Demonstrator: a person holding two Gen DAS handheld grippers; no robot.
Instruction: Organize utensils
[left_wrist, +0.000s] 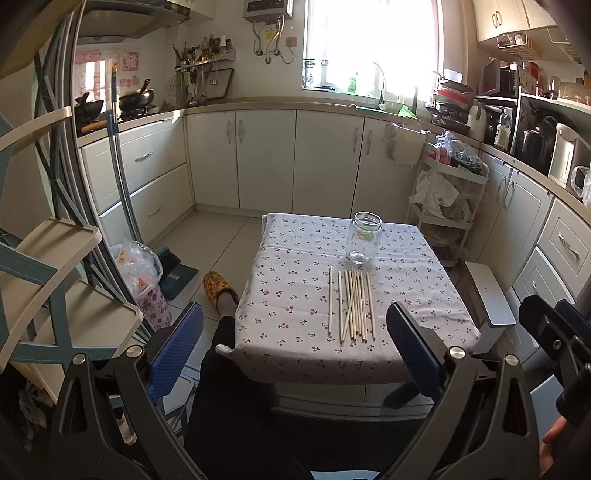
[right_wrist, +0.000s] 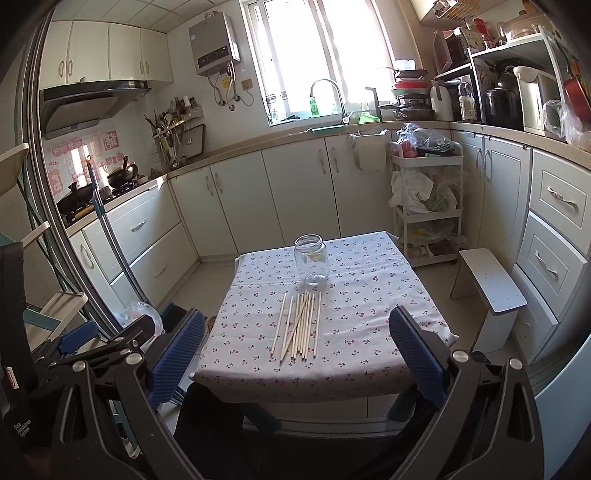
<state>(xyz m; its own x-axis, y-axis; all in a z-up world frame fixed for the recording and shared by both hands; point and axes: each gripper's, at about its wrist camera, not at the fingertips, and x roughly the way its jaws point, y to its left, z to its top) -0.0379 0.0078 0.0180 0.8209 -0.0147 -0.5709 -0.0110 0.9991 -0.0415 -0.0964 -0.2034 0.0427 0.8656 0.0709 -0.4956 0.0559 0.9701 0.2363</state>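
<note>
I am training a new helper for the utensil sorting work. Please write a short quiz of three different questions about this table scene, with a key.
1. True or false: the clear glass jar stands upright, without a lid, on the cherry-print tablecloth.
2. Multiple choice: where do the thin pale wooden sticks lie?
A. inside the jar
B. flat on the cloth, on the near side of the jar
C. on the floor
3. Fill in: the jaws of the left gripper and the right gripper are both ____ and hold nothing.

Key: 1 true; 2 B; 3 open.
</note>
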